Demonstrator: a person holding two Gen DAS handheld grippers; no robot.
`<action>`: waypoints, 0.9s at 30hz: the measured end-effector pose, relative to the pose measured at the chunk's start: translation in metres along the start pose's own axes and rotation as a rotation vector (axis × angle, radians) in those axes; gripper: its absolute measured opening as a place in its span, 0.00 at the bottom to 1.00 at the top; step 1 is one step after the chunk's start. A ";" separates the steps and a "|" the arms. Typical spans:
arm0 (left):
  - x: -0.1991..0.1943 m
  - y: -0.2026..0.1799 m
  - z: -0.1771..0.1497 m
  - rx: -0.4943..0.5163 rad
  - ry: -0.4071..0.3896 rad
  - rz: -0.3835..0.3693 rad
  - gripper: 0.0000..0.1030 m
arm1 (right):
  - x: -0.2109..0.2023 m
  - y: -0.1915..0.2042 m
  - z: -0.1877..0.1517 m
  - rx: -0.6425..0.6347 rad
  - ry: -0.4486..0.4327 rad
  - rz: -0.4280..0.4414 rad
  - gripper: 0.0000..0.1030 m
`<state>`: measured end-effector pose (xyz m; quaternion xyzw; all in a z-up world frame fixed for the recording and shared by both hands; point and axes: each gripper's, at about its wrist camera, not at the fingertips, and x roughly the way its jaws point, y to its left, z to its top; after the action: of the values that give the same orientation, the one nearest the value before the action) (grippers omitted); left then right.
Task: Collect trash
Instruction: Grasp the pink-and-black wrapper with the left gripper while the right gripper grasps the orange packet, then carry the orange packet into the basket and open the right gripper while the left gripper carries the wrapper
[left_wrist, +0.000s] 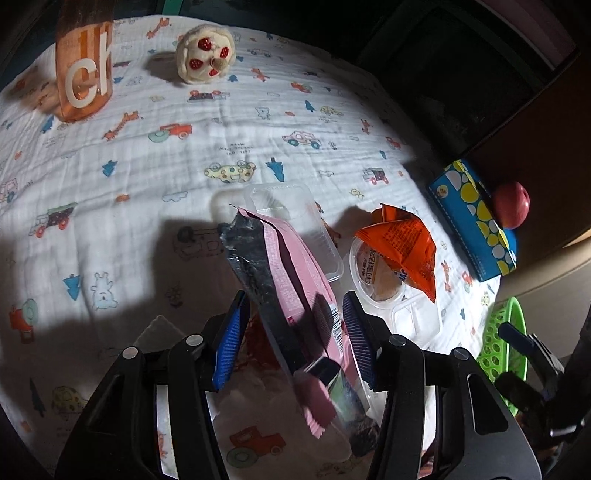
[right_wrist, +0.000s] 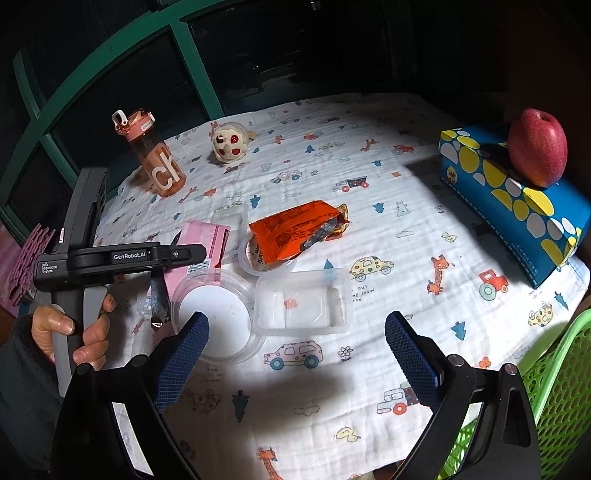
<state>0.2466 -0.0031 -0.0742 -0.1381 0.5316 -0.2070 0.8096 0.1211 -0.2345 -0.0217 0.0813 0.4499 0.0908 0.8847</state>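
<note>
A long pink wrapper with a dark foil inside runs between the jaws of my left gripper. The jaws stand half apart, and a gap shows beside the left pad. An orange wrapper lies across a small plastic cup. My right gripper is open over the cloth, with nothing between its pads. Just beyond it are a clear rectangular tray and a round clear lid. The green basket stands at the table's right edge.
A printed white cloth covers the table. An orange water bottle and a plush toy stand at the back. A blue tissue box with an apple on it is at the right. A hand grips the left gripper's handle.
</note>
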 end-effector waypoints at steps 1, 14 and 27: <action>0.001 -0.001 0.000 0.005 -0.007 0.005 0.47 | 0.001 -0.001 0.001 0.001 0.000 -0.001 0.90; -0.024 -0.007 -0.005 0.063 -0.113 0.020 0.11 | 0.031 -0.017 0.032 0.105 0.025 0.067 0.90; -0.067 -0.006 0.000 0.072 -0.181 -0.011 0.11 | 0.108 -0.054 0.075 0.429 0.105 0.226 0.75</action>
<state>0.2220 0.0238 -0.0181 -0.1300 0.4478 -0.2169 0.8576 0.2493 -0.2662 -0.0749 0.3125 0.4924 0.0955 0.8067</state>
